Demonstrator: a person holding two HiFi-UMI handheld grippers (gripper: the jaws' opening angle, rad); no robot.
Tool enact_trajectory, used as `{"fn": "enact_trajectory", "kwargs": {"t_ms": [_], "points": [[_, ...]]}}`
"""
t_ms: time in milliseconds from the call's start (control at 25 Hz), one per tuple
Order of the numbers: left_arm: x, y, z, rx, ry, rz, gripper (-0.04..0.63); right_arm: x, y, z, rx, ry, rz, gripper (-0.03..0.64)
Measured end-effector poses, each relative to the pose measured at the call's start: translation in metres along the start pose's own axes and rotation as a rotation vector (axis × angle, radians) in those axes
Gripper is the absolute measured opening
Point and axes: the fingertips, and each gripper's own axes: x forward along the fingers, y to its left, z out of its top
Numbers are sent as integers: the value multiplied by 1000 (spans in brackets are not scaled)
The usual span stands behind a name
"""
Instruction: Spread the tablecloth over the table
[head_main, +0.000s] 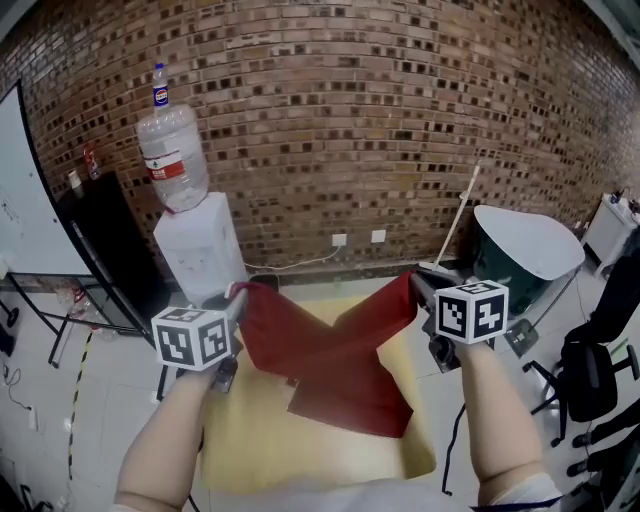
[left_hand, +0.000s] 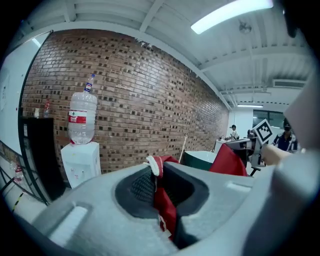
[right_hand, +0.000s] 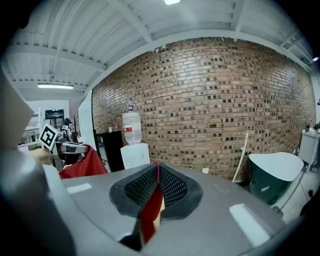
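While the left gripper (head_main: 238, 292) and the right gripper (head_main: 417, 284) each have their jaws clamped on a corner of the red tablecloth (head_main: 335, 365), the cloth sags between them above the desk's (head_main: 250, 440) far edge, its lower part over the desk's middle.

Brick wall (head_main: 330, 120) across back. Water dispenser (head_main: 200, 250) against it, left, upturned bottle (head_main: 172, 150) on top. Black cabinet (head_main: 105, 240) beside dispenser, whiteboard (head_main: 20, 200) far left. Two white outlets (head_main: 358, 238) low on wall. Dark green bin (head_main: 525, 255), white lid, right. Black office chair (head_main: 600, 350) far right. White beamed ceiling (left_hand: 150, 15), strip light (left_hand: 232, 14) on. Pale grey floor (head_main: 60, 420).
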Motion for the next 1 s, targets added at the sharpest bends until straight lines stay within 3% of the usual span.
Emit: {"fn": "enact_trajectory", "kwargs": {"t_ms": [560, 840, 1000], "points": [[75, 104, 143, 68, -135, 56, 17, 107, -21, 132, -57, -113, -34, 9], [84, 133, 190, 116, -190, 93, 17, 119, -20, 206, -89, -241, -34, 9], [82, 152, 188, 115, -205, 125, 17, 120, -25, 214, -96, -268, -55, 9]]}}
